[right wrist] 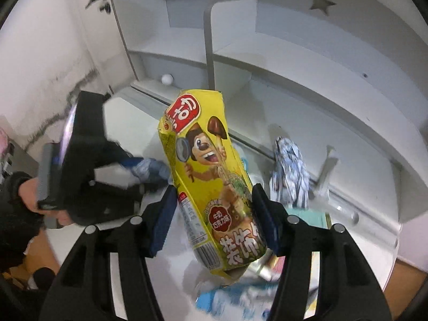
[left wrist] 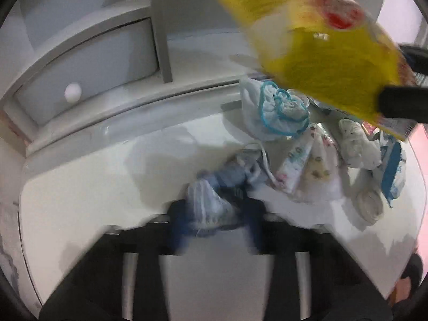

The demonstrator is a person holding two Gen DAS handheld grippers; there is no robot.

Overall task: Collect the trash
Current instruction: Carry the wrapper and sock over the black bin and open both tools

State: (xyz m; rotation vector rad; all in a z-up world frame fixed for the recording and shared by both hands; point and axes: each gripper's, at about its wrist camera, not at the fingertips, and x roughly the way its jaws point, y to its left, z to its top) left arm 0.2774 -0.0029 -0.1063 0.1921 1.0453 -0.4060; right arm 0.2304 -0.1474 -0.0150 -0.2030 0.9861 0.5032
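White surface (left wrist: 80, 200) cluttered with wrappers. Right gripper (right wrist: 214, 208) fingers clamped on yellow snack box (right wrist: 208, 176), lifted above it. Left gripper (left wrist: 211, 214) fingers pinched on crumpled blue-white wrapper (left wrist: 208, 203) at surface level.

Both fisheye views are evenly, softly lit, with the glossy white desk top (left wrist: 80, 187) carrying pale grey shadows left of the left gripper's blue fingers (left wrist: 254, 227) and a faint sheen. Motion blur smears those fingers and the crumpled blue-white wrapper (left wrist: 211, 203) between them. The yellow cardboard snack box (right wrist: 211, 182) is sharp between the right fingers, blurred in the left view; edges bow and darken.
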